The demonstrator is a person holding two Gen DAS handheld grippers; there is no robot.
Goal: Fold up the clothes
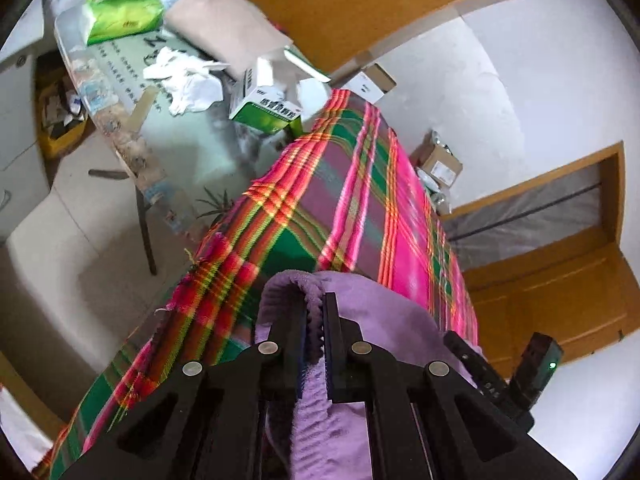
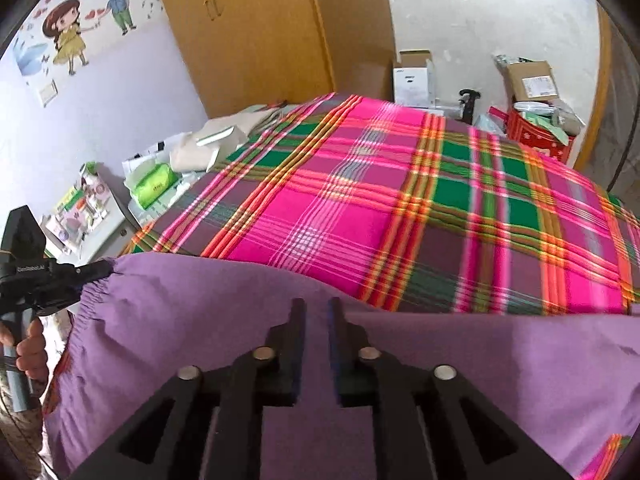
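A purple garment [image 2: 192, 312] hangs stretched between my two grippers above the near edge of a bed with a pink, green and orange plaid cover [image 2: 400, 208]. My right gripper [image 2: 317, 304] is shut on the garment's upper edge. In the right wrist view the left gripper [image 2: 96, 270] pinches the gathered waistband at the far left, with a hand [image 2: 32, 344] on its handle. In the left wrist view my left gripper [image 1: 316, 300] is shut on a bunched fold of the purple garment [image 1: 380, 304], over the plaid cover [image 1: 360, 184].
A glass table [image 1: 192, 140] left of the bed carries a green tissue pack [image 1: 124, 16], crumpled white paper [image 1: 188, 76], a green box [image 1: 268, 108] and a beige cloth [image 1: 228, 28]. Cardboard boxes [image 2: 532, 80] and a red box [image 2: 540, 136] stand beyond the bed. A wooden wardrobe [image 2: 248, 28] stands behind.
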